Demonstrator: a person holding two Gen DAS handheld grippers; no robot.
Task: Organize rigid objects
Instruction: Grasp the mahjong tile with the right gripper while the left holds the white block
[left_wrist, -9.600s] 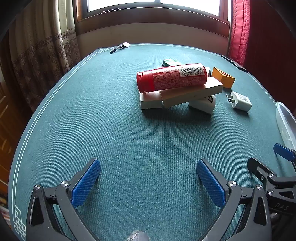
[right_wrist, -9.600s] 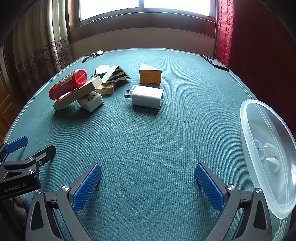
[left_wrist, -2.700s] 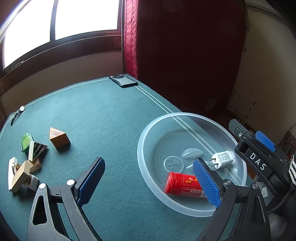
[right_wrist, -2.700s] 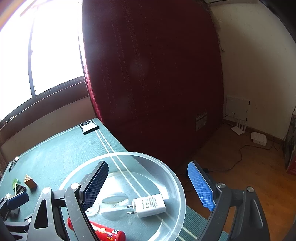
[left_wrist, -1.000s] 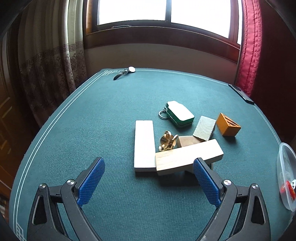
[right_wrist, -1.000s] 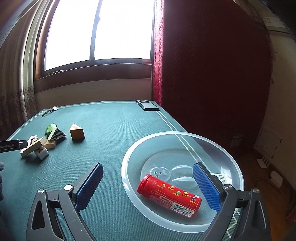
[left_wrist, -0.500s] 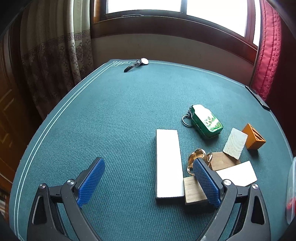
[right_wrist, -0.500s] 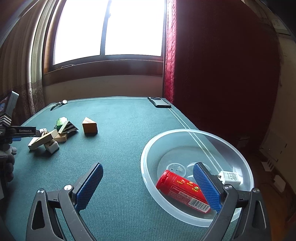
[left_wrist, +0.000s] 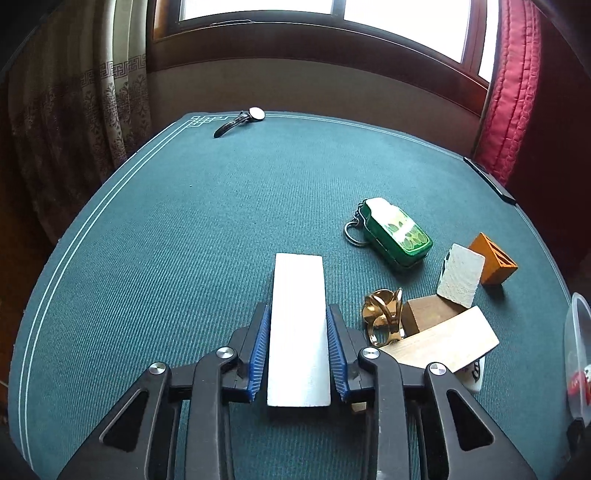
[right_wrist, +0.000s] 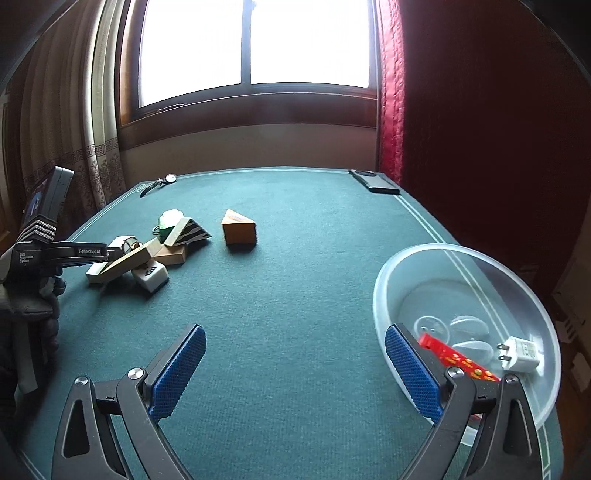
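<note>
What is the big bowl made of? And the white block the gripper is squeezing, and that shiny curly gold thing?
Bowl: looks like clear plastic, since the table shows through its wall. White block: matte and pale, perhaps painted wood or foam; hard to tell. Gold thing: probably polished metal, since it glints.

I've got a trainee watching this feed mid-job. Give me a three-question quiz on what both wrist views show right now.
1. True or false: the left tool is shut on the white block.
2. Which items lie in the clear bowl? A) red tube and white charger B) green tin and orange wedge C) nothing
3. Fill in: the right tool is ____, holding nothing.

Key: 1 true; 2 A; 3 open
</note>
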